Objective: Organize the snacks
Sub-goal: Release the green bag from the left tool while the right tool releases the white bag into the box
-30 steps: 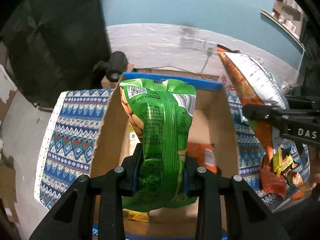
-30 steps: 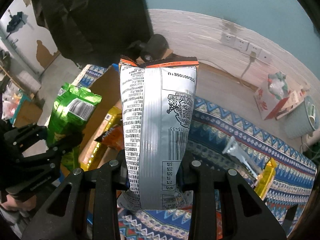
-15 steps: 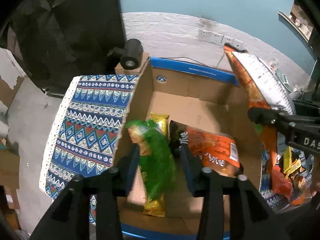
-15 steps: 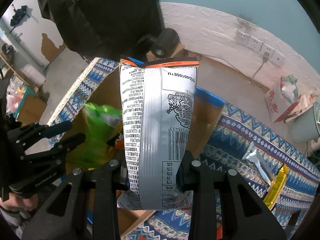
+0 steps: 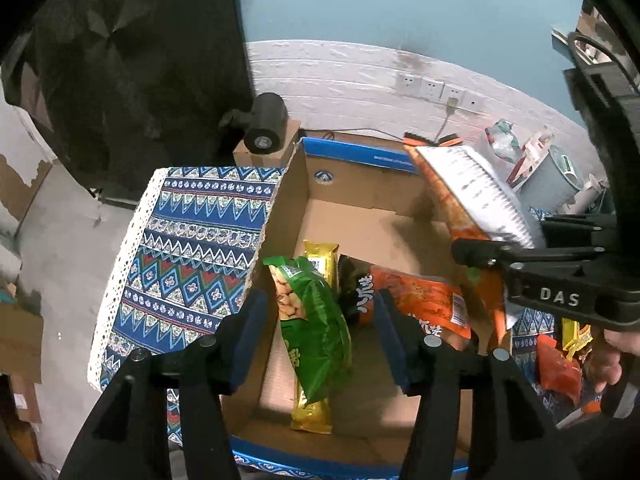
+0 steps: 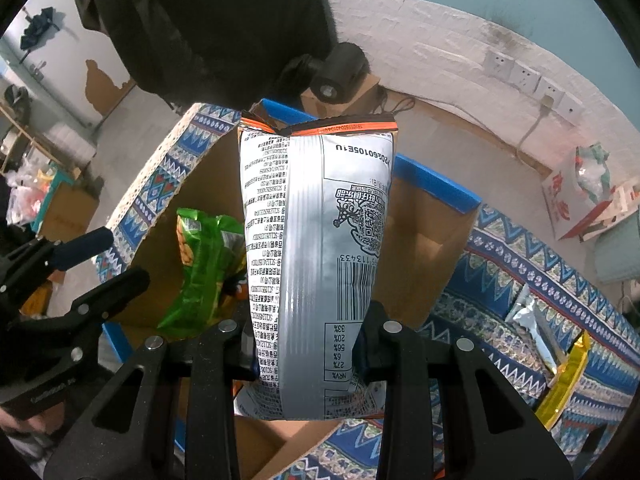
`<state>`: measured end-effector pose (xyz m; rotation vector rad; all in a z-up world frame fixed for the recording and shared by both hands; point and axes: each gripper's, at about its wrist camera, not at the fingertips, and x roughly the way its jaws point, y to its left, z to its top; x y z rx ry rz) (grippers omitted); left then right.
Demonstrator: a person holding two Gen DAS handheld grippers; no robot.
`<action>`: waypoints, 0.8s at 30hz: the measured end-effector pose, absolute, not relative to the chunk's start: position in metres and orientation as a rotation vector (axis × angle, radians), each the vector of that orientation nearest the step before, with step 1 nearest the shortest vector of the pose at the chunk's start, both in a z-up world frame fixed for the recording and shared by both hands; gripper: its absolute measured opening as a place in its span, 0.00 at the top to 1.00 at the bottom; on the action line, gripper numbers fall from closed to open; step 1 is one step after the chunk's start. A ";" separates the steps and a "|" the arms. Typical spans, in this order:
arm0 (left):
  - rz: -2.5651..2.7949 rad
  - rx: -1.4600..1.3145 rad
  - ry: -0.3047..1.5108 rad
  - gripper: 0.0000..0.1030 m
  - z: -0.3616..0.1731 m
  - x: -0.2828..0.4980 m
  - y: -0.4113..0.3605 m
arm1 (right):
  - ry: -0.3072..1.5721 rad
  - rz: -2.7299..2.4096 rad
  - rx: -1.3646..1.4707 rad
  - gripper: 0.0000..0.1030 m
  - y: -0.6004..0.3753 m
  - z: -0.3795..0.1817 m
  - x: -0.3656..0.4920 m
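An open cardboard box [image 5: 360,208] with a blue rim stands on a patterned cloth. Inside lie a green snack bag [image 5: 312,328], a yellow bar [image 5: 316,412] beneath it and an orange bag [image 5: 416,304]. My left gripper [image 5: 320,304] hovers over the box with its jaws opening; the green bag lies loose below them, untouched by the pads. My right gripper [image 6: 308,320] is shut on a silver and orange bag [image 6: 316,240], held upright above the box's right side. The right wrist view also shows the green bag [image 6: 204,268] and the left gripper [image 6: 120,256].
The patterned cloth [image 5: 192,248] covers the table to the box's left and right. A black cylinder [image 5: 266,124] sits on a small carton behind the box. Loose packets, silver [image 6: 532,320] and yellow [image 6: 564,380], lie on the cloth at the right. A red and white bag [image 6: 580,200] stands beyond them.
The left gripper let go of the green bag, which dropped into the box, and its jaws spread wider. The right gripper carried the silver bag over the box.
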<state>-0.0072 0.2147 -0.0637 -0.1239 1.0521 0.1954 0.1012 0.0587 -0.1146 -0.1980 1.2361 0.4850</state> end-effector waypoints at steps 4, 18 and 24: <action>0.193 -0.117 1.056 0.45 -0.065 -0.008 0.213 | 1.238 0.497 -0.170 0.64 0.059 -0.116 0.102; 0.169 -0.131 1.071 0.44 -0.066 -0.005 0.199 | 1.195 0.453 -0.151 0.39 0.035 -0.094 0.094; 0.142 -0.128 1.082 0.44 -0.065 0.000 0.185 | 1.177 0.419 -0.168 0.35 0.015 -0.082 0.084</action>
